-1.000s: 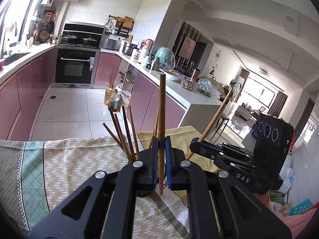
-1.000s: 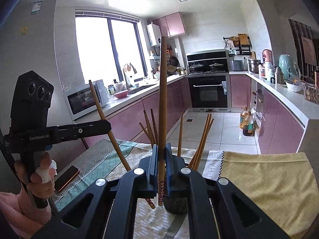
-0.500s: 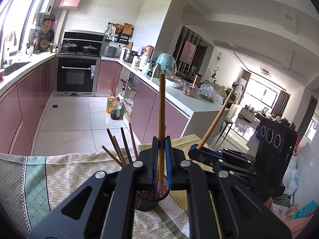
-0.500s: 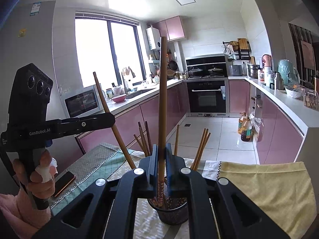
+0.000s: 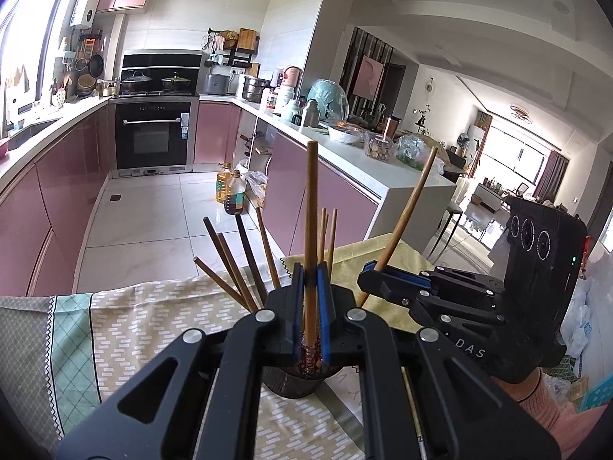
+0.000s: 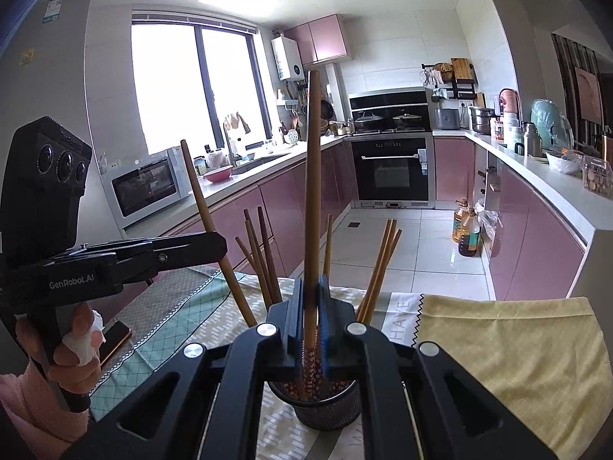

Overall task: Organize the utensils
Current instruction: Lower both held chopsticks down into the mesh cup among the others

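Observation:
My left gripper (image 5: pixel 311 306) is shut on an upright wooden chopstick (image 5: pixel 311 207) whose patterned lower end reaches into a dark mesh holder (image 5: pixel 295 381) on the table. My right gripper (image 6: pixel 311 318) is shut on another chopstick (image 6: pixel 312 176), its patterned tip inside the same holder (image 6: pixel 329 408). Several other chopsticks (image 6: pixel 377 268) stand fanned in the holder. In the left wrist view the right gripper (image 5: pixel 373 270) sits right of the holder; in the right wrist view the left gripper (image 6: pixel 218 247) sits to its left.
The holder stands on a patterned green-and-beige cloth (image 5: pixel 126 326) beside a yellow cloth (image 6: pixel 509 341). A phone (image 6: pixel 115 339) lies at the table's left. Pink kitchen cabinets, an oven (image 6: pixel 392 170) and a tiled floor lie beyond the table edge.
Both grippers have moved down with their chopsticks; the patterned tips, above the holder a second ago, now sit inside it. The holder has come into view below the fingers.

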Demonstrator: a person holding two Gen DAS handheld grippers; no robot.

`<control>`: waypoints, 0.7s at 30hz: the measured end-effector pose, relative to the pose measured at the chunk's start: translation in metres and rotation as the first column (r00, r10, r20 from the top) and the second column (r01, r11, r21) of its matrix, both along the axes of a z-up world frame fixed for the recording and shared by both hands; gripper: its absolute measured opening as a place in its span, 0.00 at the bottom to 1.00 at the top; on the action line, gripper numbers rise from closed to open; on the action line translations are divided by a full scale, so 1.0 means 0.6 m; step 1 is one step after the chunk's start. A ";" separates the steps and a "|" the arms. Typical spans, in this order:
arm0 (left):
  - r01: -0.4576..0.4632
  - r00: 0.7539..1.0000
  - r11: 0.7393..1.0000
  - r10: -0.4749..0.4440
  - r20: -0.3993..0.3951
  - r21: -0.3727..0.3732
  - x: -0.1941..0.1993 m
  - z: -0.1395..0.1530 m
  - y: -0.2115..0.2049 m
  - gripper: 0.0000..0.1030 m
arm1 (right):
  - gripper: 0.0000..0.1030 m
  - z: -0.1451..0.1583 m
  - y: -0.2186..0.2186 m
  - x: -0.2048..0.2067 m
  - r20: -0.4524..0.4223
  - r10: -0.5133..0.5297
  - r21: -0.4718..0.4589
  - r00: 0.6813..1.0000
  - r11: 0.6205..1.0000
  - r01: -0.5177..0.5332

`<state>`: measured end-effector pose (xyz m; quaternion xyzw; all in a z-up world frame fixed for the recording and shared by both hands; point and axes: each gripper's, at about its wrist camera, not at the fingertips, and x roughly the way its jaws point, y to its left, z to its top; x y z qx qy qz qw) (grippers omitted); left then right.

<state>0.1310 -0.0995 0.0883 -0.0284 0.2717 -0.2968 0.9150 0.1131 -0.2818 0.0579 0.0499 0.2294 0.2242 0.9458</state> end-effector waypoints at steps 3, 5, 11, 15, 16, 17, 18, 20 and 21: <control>0.001 1.000 1.000 -0.001 -0.012 0.013 0.004 -0.006 -0.004 0.07 | 0.06 -0.006 0.001 0.004 -0.013 -0.001 -0.002 1.000 1.000 0.001; 0.001 1.000 1.000 0.000 -0.018 0.021 0.004 -0.010 -0.006 0.07 | 0.06 -0.011 0.003 0.007 -0.022 0.000 -0.006 1.000 1.000 0.000; 0.004 0.999 0.999 -0.003 -0.032 0.040 0.008 -0.020 -0.015 0.07 | 0.06 -0.022 0.006 0.010 -0.038 0.003 -0.009 0.999 1.000 -0.003; 0.006 0.999 0.999 -0.004 -0.040 0.052 0.006 -0.022 -0.021 0.07 | 0.06 -0.025 0.008 0.014 -0.047 0.004 -0.010 0.999 1.000 -0.005; 0.007 0.999 0.999 -0.004 -0.042 0.053 0.006 -0.022 -0.021 0.07 | 0.06 -0.027 0.009 0.015 -0.049 0.006 -0.011 0.999 1.000 -0.007; 0.006 0.999 0.998 -0.004 -0.044 0.056 0.006 -0.024 -0.021 0.07 | 0.06 -0.027 0.011 0.017 -0.052 0.007 -0.013 0.999 1.000 -0.008; 0.006 0.999 0.998 -0.004 -0.045 0.058 0.007 -0.026 -0.023 0.07 | 0.06 -0.028 0.012 0.018 -0.053 0.008 -0.014 0.999 1.000 -0.008; 0.007 0.999 0.998 -0.004 -0.048 0.061 0.007 -0.028 -0.024 0.07 | 0.06 -0.029 0.013 0.015 -0.056 0.009 -0.016 0.998 1.000 -0.010; 0.008 0.999 0.998 -0.005 -0.050 0.062 0.009 -0.027 -0.026 0.07 | 0.06 -0.030 0.013 0.015 -0.057 0.008 -0.017 0.998 1.000 -0.009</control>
